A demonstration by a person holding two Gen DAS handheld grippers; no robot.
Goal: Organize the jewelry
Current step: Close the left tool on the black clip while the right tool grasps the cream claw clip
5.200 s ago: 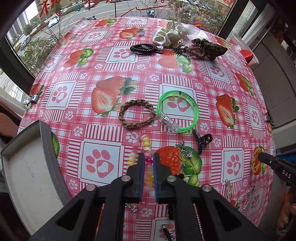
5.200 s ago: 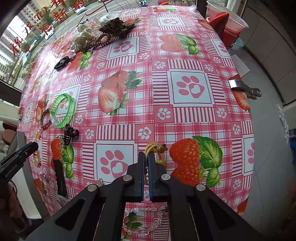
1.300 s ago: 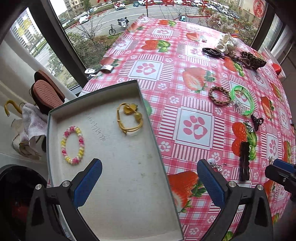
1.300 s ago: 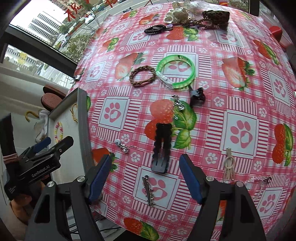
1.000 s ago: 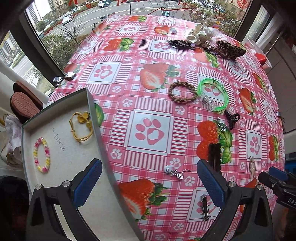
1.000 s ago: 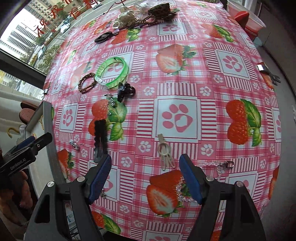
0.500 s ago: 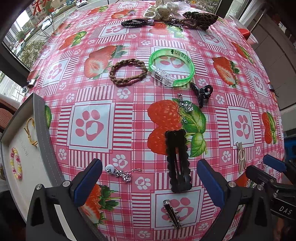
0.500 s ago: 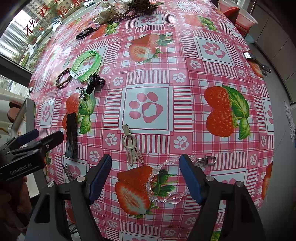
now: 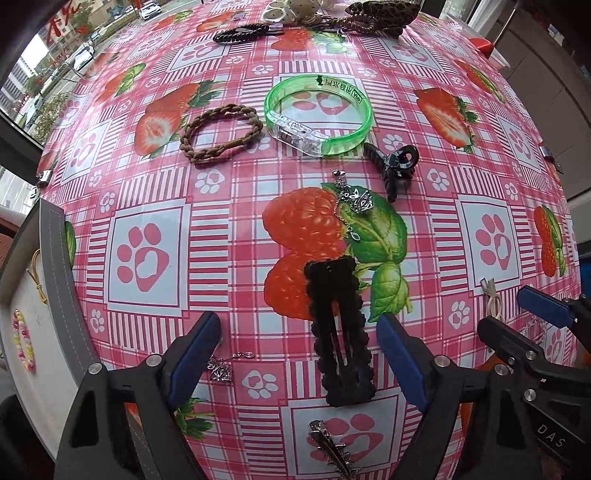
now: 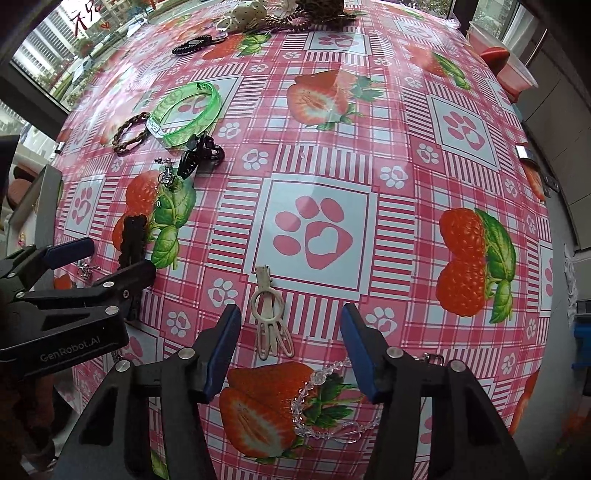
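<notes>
My left gripper [image 9: 299,350] hangs over the strawberry tablecloth, jaws closing, with a long black hair clip [image 9: 338,332] lying flat between them, untouched. A silver pendant [image 9: 221,369] lies by its left finger. My right gripper [image 10: 291,350] is also closing, above a cream hair clip [image 10: 269,314] and a clear bead bracelet [image 10: 325,406]; the pads touch neither. The grey tray [image 9: 55,280] at the left edge holds a bead bracelet [image 9: 22,347] and a yellow cord bracelet [image 9: 37,273].
Farther back lie a green bangle [image 9: 317,110], a brown braided bracelet [image 9: 221,129], a black claw clip [image 9: 395,166] and a silver crown charm [image 9: 356,201]. A spiked silver clip [image 9: 332,450] sits near the table's front edge. More hair accessories [image 9: 332,14] are piled at the far end.
Both grippers have sunk toward the table and their jaws have narrowed. The left one swung from over the tray to above the black hair clip; the right now frames the cream clip.
</notes>
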